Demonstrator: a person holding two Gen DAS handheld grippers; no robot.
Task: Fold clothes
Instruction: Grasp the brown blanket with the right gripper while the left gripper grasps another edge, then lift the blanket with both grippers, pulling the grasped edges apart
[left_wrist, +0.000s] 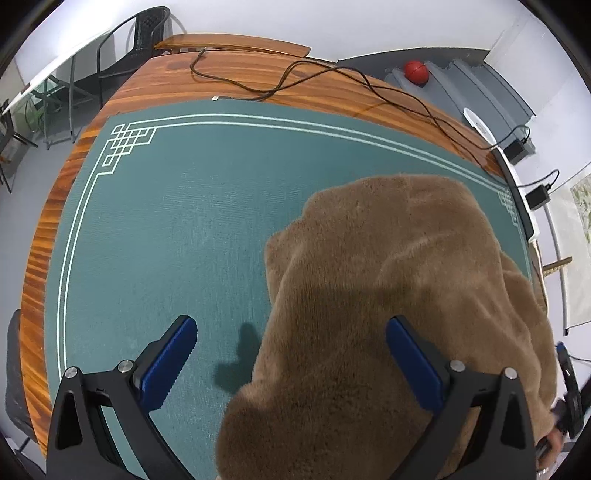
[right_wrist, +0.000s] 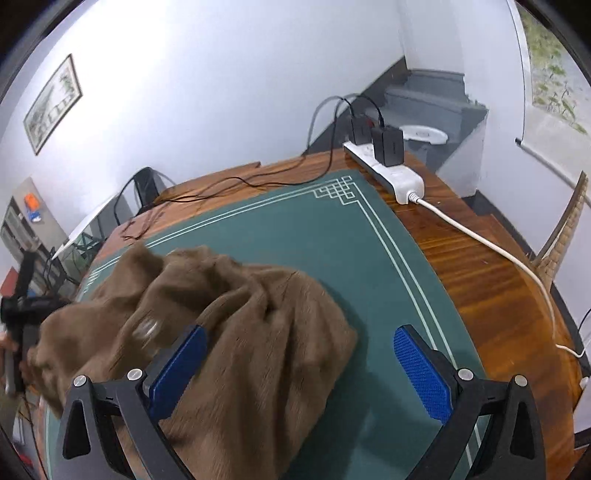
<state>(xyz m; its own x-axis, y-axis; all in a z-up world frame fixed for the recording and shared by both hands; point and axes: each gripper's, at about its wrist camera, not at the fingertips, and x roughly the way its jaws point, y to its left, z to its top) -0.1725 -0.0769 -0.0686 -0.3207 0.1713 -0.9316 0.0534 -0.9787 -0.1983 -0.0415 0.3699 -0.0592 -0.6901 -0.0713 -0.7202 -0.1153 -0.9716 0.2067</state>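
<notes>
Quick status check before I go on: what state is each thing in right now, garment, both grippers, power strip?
Brown fleece garment: bunched and rumpled on the green mat, not folded flat.
Left gripper: jaws wide open, holding nothing.
Right gripper: jaws wide open, holding nothing.
Power strip: on the wooden table, two black adapters plugged in.
</notes>
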